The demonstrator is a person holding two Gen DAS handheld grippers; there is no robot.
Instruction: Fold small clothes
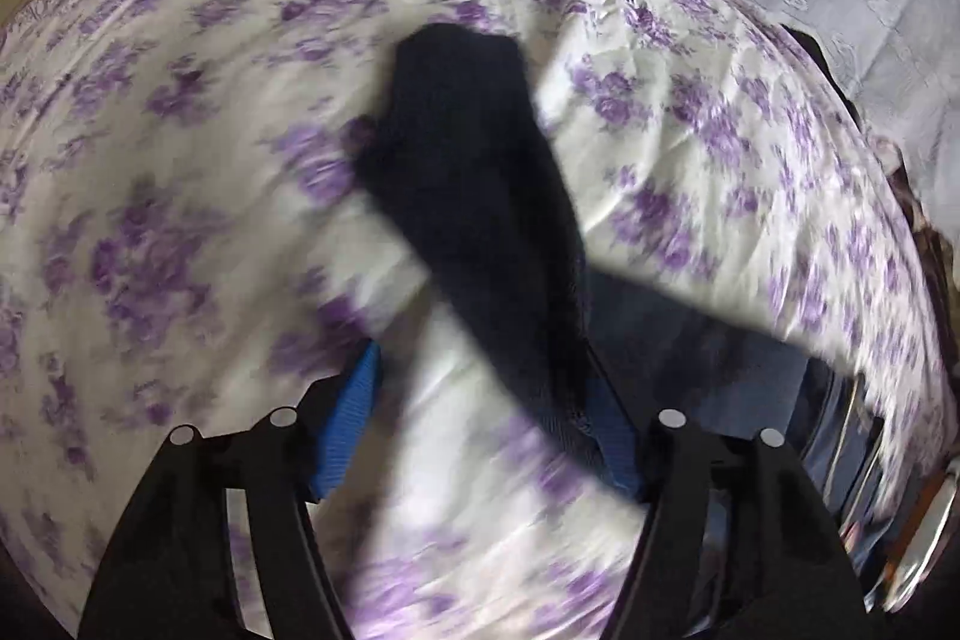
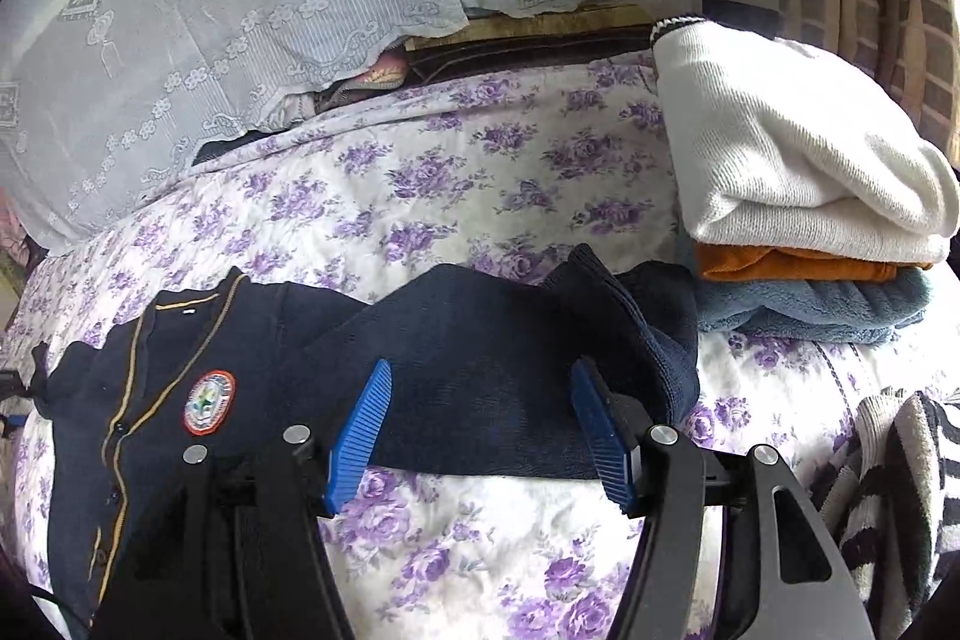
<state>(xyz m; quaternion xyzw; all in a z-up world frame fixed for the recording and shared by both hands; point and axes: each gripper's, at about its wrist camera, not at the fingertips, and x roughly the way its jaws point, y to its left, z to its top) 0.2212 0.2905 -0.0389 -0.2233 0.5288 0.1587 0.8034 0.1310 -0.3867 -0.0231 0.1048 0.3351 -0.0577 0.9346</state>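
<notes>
A navy school cardigan [image 2: 252, 358] with a round badge [image 2: 208, 402] and gold trim lies on the purple-flowered bedsheet [image 2: 456, 178]. One sleeve [image 2: 510, 340] is folded across its body. My right gripper [image 2: 477, 430] is open, its blue pads on either side of the sleeve's near edge, holding nothing. In the blurred left wrist view, a dark sleeve [image 1: 474, 196] stretches over the sheet [image 1: 180, 100] toward my left gripper [image 1: 480, 430]. Its jaws stand wide apart; the sleeve drapes over the right blue pad [image 1: 612, 436].
A stack of folded clothes stands at the right: white knit [image 2: 792, 148] on top, orange [image 2: 792, 265], then blue fleece [image 2: 810, 310]. A black-and-white striped garment [image 2: 900, 490] lies at the near right. A lace curtain [image 2: 240, 10] hangs behind the bed.
</notes>
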